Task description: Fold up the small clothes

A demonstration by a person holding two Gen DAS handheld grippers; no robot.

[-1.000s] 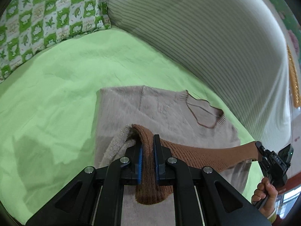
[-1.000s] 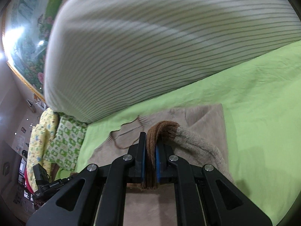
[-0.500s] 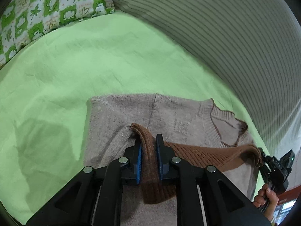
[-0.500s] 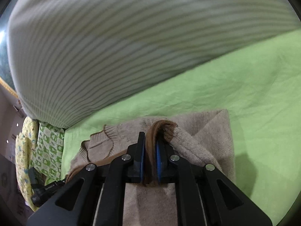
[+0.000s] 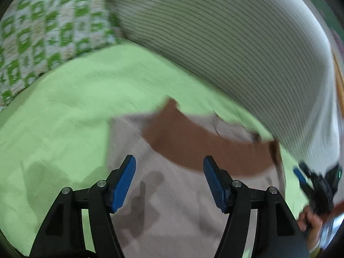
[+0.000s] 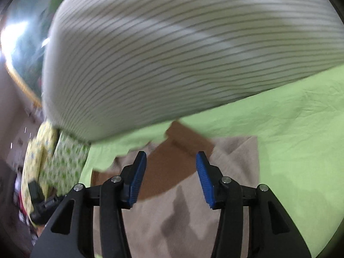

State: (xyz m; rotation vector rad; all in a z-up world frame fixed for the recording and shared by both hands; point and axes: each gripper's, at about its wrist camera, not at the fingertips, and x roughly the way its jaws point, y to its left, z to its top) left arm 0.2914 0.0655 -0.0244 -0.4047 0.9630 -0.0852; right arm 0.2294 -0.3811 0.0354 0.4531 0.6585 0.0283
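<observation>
Lying flat on the green sheet (image 5: pixel 64 111), the sweater (image 5: pixel 172 204) has its brown hem (image 5: pixel 200 144) folded far. Both the left claw (image 5: pixel 169 179) and right claw (image 6: pixel 171 176) gape, released. Bumping it could undo the fold.

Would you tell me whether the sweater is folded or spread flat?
Folded: the sweater has its brown hem band lying over its upper part, near the collar.

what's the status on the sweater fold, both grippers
Left gripper and right gripper: jaws open, empty. Beige knit sweater flat on green bedsheet, brown ribbed hem band folded over it. Nothing in the way.
</observation>
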